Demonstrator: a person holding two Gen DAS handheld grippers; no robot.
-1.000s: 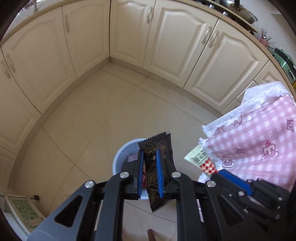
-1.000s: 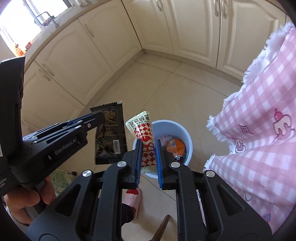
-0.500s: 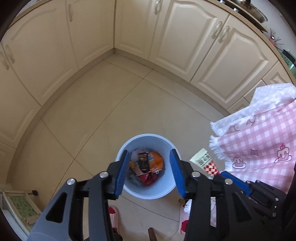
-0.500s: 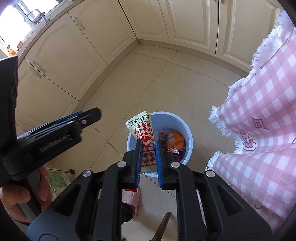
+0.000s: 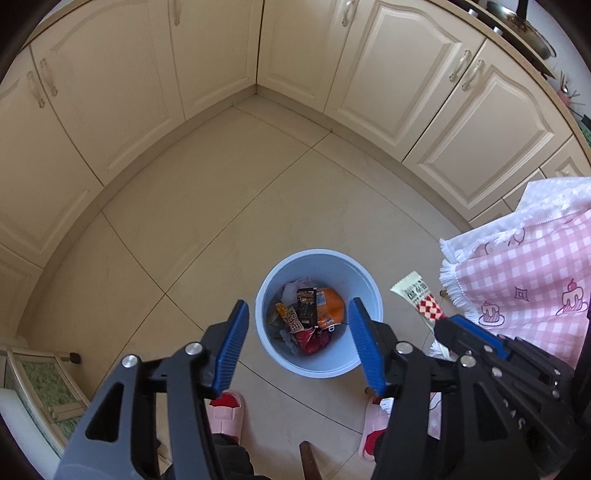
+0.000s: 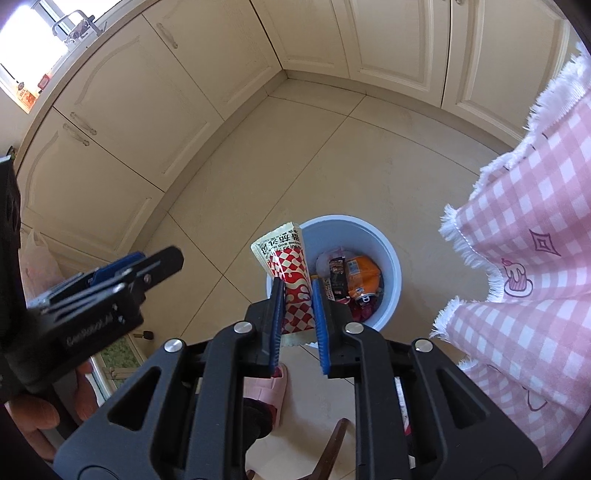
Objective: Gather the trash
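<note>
Bright daylight fills both fisheye views, pouring from a blown-out window (image 6: pixel 35 31) at the right wrist view's upper left. The cream cabinets (image 5: pixel 388 74) bow sharply toward dark, vignetted corners. Soft, faint shadows lie on the tiled floor (image 5: pixel 229 206), which carries a mild sheen. The pink checked cloth (image 6: pixel 535 258) glows, nearly overexposed at its fringe. Near black claw frames at the bottom of each view read slightly soft; the mid-ground stays sharp.

This is a kitchen in a home. Cream cupboard doors (image 5: pixel 376 70) go round the corner above a tiled floor (image 5: pixel 221 206). A pan (image 5: pixel 524 26) sits on the counter, a tap (image 6: pixel 68 22) stands by the bright window, and a pink checked tablecloth (image 6: pixel 524 229) hangs nearby.
</note>
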